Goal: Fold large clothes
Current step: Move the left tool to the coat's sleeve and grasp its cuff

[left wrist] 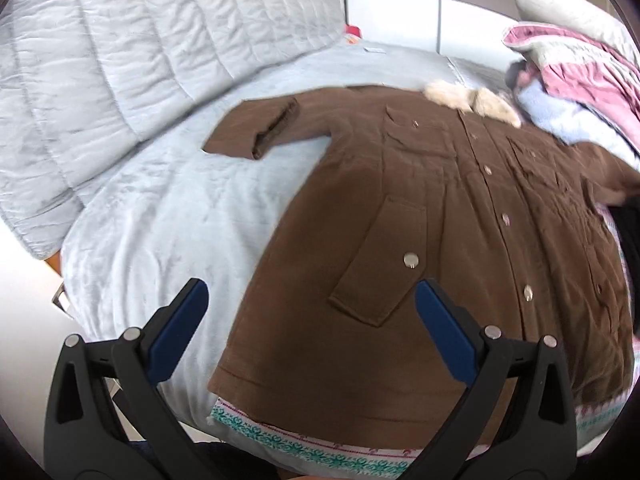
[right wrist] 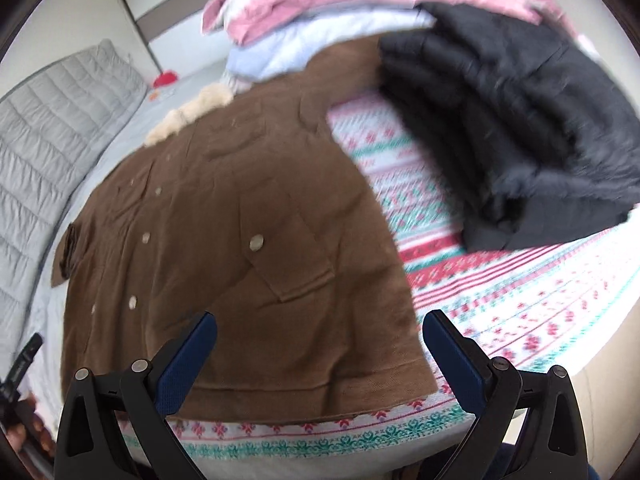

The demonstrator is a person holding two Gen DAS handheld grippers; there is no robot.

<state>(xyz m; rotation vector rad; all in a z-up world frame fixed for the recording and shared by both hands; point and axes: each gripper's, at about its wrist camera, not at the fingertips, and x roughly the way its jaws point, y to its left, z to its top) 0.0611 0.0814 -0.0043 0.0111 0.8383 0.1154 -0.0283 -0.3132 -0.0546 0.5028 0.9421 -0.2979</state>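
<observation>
Brown buttoned coat with cream fur collar (left wrist: 460,216) spread flat on pale blue bed (left wrist: 168,216), left gripper (left wrist: 312,308) and right gripper (right wrist: 320,336) both released, hovering above its hem.

Open bedsheet (left wrist: 160,216) left of coat (left wrist: 440,220); black jacket (right wrist: 520,128), clothes pile (right wrist: 320,20) crowding right.

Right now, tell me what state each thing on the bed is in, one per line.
brown coat: spread flat, front up, buttoned, not yet folded
left sleeve: stretched out sideways
black jacket: folded, beside the coat
pink and blue clothes: piled past the collar
left tool: open, empty
right tool: open, empty
</observation>
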